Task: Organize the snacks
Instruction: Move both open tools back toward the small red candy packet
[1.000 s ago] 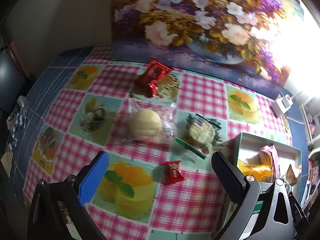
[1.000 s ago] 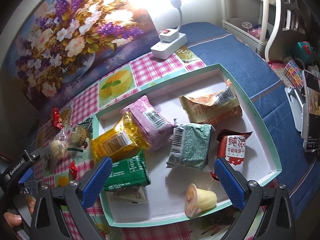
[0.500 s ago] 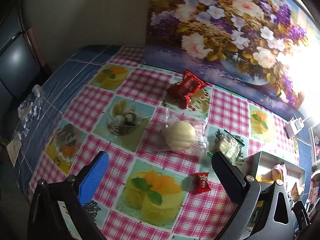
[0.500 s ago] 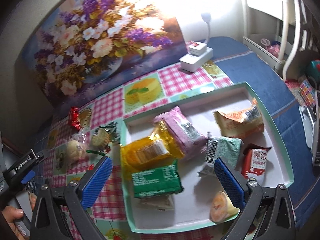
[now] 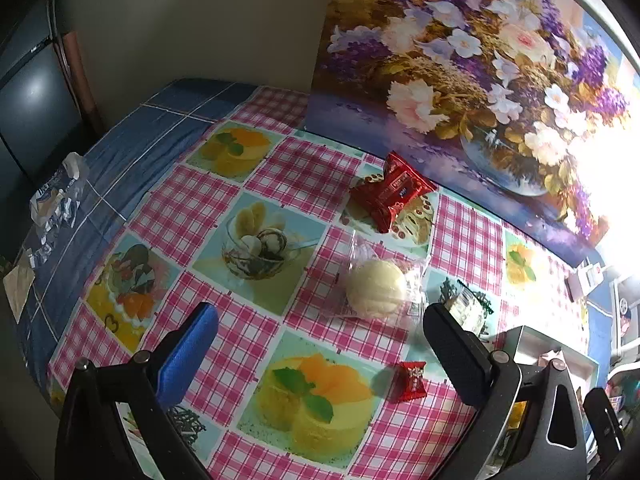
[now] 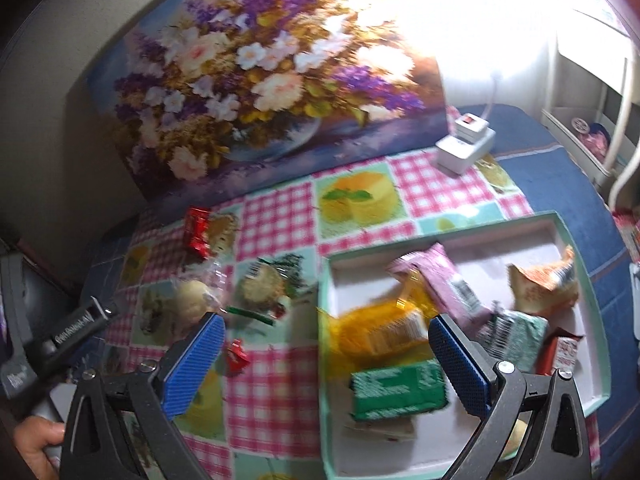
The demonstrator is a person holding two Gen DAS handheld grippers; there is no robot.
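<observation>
Snacks wait on the checked table (image 5: pixel 256 336): a red packet (image 5: pixel 394 192), a wrapped bun (image 5: pixel 376 288) and a small red candy (image 5: pixel 412 380) ahead of my left gripper (image 5: pixel 320 350), fingers apart. My right gripper (image 6: pixel 326 362), also spread, hovers by the tray (image 6: pixel 598 394) of packets.

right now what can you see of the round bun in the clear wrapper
The round bun is pale cream, smooth and domed, sealed in a crinkled clear plastic wrapper. It lies flat on the checked tablecloth, outside the tray, between the red packet and the small red candy. Neither gripper touches it; the open left gripper points toward it.
</observation>
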